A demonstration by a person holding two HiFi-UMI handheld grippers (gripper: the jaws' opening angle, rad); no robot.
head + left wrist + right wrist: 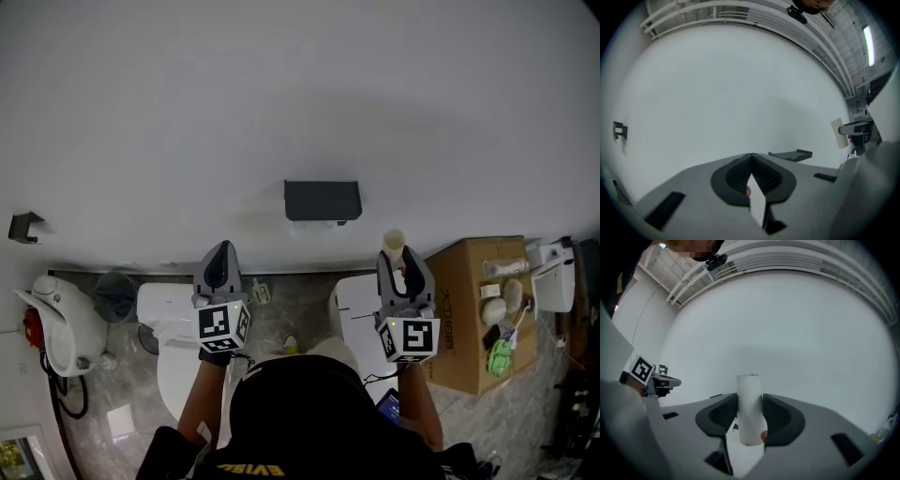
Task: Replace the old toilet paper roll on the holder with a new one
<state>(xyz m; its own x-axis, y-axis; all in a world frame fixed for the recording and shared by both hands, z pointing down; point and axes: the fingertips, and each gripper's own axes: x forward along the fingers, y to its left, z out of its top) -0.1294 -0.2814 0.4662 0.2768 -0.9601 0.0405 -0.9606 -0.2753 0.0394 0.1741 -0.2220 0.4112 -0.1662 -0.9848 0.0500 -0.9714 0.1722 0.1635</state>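
The pale cardboard tube of the spent roll [394, 245] is already off. It stands upright, below and to the right of the dark grey wall-mounted paper holder [322, 200]. The right hand-held gripper [397, 262] has its jaws clamped on the tube's lower part. The holder itself looks bare from here, though a faint pale patch just under it is too dim to name. So I'd say the removal is done and fitting a fresh roll is all to come. The left hand-held gripper [221, 249], below and left of the holder, has its jaws pressed together, with nothing gripped that I can make out. On the brown cardboard box [466, 281], down to the holder's right, lie small pale things; whether one is the new roll I cannot tell.
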